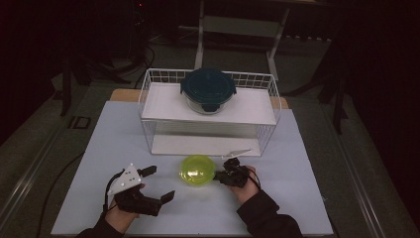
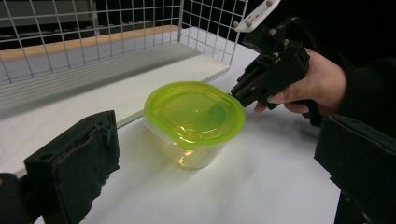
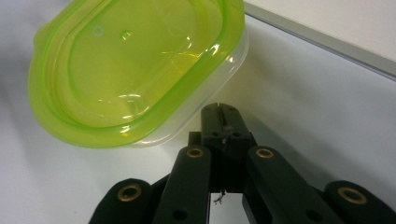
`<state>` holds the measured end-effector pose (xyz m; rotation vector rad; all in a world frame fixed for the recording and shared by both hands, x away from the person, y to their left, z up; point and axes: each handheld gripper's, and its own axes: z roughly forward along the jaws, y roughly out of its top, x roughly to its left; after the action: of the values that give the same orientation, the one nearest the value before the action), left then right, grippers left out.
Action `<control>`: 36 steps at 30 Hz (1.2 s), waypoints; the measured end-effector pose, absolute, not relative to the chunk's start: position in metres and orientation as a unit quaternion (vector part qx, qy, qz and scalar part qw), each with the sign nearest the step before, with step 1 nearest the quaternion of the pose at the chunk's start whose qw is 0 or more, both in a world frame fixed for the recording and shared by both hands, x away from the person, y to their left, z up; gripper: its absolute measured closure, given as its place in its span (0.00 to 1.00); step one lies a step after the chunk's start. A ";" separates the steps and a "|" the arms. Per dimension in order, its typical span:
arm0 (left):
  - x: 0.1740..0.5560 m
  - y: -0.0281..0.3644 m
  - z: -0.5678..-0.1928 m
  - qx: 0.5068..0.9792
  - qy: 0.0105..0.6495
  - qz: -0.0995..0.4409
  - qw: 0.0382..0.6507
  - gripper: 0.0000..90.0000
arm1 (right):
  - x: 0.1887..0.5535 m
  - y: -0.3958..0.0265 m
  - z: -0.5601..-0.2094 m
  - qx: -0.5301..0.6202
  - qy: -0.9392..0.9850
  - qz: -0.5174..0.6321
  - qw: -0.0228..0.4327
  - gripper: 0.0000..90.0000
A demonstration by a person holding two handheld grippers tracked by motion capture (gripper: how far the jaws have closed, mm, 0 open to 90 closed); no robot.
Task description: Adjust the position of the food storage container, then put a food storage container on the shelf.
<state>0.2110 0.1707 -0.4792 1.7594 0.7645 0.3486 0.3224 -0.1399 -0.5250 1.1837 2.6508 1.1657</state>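
A clear tub with a lime-green lid point(image 1: 197, 170) point(image 2: 194, 112) point(image 3: 130, 65) stands on the white table point(image 1: 297, 198), just in front of the wire rack. My right gripper point(image 1: 216, 174) point(image 2: 233, 95) point(image 3: 219, 112) lies to the tub's right, jaws shut together with nothing between them. Its tip sits at the lid's rim; I cannot tell whether it touches. My left gripper point(image 1: 160, 182) point(image 2: 217, 154) rests at the front left, open wide and pointing toward the tub. Its black pads point(image 2: 74, 163) stand well apart from the tub.
A white wire rack point(image 1: 148, 99) stands behind the tub, with a low board point(image 1: 198, 145) and an upper shelf point(image 1: 247, 106). A dark teal lidded glass container point(image 1: 208, 89) sits on the upper shelf. The room around the table is dark.
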 end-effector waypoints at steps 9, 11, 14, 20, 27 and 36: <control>0.212 0.170 -0.480 0.746 0.322 0.145 0.564 0.00 | 0.324 -0.139 -0.525 0.380 0.845 0.376 0.002 0.97; 0.212 0.170 -0.480 0.746 0.322 0.145 0.565 0.00 | 0.324 -0.140 -0.525 0.380 0.846 0.375 0.005 0.95; 0.211 0.170 -0.480 0.746 0.322 0.146 0.564 0.00 | 0.322 -0.145 -0.521 0.374 0.850 0.371 0.020 0.91; 0.212 0.171 -0.479 0.743 0.324 0.137 0.569 0.00 | 0.317 -0.161 -0.514 0.375 0.848 0.373 0.037 0.81; 0.213 0.170 -0.478 0.747 0.327 0.140 0.562 0.00 | 0.309 -0.171 -0.498 0.367 0.839 0.399 0.043 0.49; 0.226 0.168 -0.468 0.757 0.343 0.103 0.547 0.00 | 0.303 -0.176 -0.480 0.373 0.812 0.449 0.016 0.20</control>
<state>0.2262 0.1678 -0.4678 1.7932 0.8118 0.2433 0.3034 -0.1761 -0.4800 1.1593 2.5245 1.3971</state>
